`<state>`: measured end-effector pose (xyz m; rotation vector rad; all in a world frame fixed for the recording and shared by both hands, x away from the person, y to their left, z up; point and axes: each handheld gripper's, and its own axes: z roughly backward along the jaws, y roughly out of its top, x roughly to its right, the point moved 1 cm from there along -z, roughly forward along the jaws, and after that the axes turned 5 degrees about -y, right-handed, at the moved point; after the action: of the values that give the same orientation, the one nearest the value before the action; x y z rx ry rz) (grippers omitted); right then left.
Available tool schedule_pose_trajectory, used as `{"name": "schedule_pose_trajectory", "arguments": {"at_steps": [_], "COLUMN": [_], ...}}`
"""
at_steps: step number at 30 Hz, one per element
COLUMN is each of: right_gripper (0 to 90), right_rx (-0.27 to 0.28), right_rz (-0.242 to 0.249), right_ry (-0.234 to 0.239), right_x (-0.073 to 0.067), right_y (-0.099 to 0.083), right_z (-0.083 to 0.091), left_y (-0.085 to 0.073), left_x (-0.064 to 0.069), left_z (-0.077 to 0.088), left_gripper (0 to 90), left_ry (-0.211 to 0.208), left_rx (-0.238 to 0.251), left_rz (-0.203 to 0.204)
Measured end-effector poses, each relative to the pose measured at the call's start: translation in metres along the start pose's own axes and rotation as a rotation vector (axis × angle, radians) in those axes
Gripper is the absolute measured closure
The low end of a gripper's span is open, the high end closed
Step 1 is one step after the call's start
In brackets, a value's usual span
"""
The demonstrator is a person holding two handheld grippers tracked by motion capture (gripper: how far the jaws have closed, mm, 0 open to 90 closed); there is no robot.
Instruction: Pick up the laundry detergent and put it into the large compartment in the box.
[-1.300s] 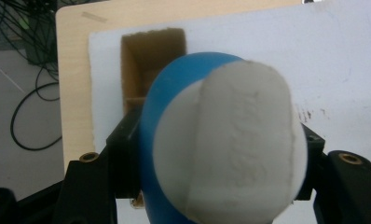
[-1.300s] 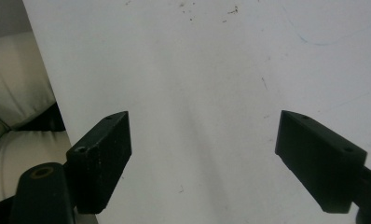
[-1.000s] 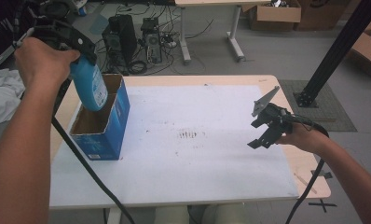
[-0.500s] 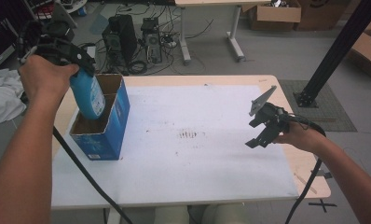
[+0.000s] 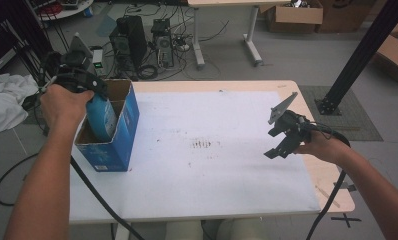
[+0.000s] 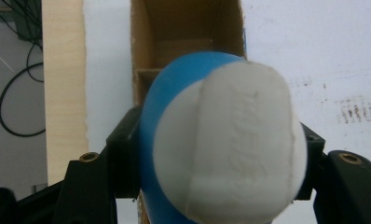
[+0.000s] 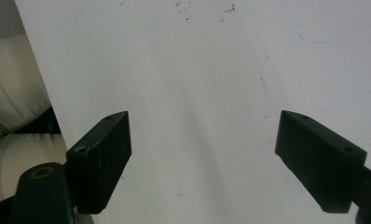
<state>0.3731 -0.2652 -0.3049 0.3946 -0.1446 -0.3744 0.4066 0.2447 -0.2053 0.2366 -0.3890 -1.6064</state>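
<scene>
The blue bottle [image 5: 102,117], clamped in the left gripper [image 6: 221,154], is partway inside the blue carton [image 5: 118,150] at the table's left edge. Release is called for next. The right gripper [image 5: 287,135] is held wide, empty.

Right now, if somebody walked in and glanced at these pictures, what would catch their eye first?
Probably the blue bottle, clamped in the left gripper and partly down inside the open blue cardboard box at the table's left edge. In the left gripper view its white base looms between the jaws. Next, the right gripper, held open and empty above the white tabletop.
</scene>
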Motion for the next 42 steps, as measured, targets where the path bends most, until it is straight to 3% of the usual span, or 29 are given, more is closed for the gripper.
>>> {"name": "schedule_pose_trajectory", "arguments": {"at_steps": [10, 20, 33, 42], "right_gripper": [18.4, 18.4, 18.3, 18.4], "right_rx": [0.000, 0.001, 0.000, -0.001], "right_rz": [-0.003, -0.013, -0.017, -0.021], "right_ry": [0.003, 0.006, 0.008, 0.008], "right_x": [0.001, 0.001, 0.002, 0.002], "right_y": [0.000, -0.002, -0.002, -0.003], "right_z": [-0.002, -0.006, -0.007, -0.007], "left_y": [-0.012, -0.020, -0.027, -0.029], "left_x": [-0.002, -0.002, -0.005, -0.007], "left_z": [-0.035, -0.059, -0.077, -0.082], "left_gripper": [38.1, 38.1, 38.0, 38.0], "left_ry": [0.006, 0.017, 0.014, 0.007], "left_rx": [-0.026, -0.053, -0.100, -0.105], "left_rz": [-0.017, -0.024, -0.029, -0.020]}}
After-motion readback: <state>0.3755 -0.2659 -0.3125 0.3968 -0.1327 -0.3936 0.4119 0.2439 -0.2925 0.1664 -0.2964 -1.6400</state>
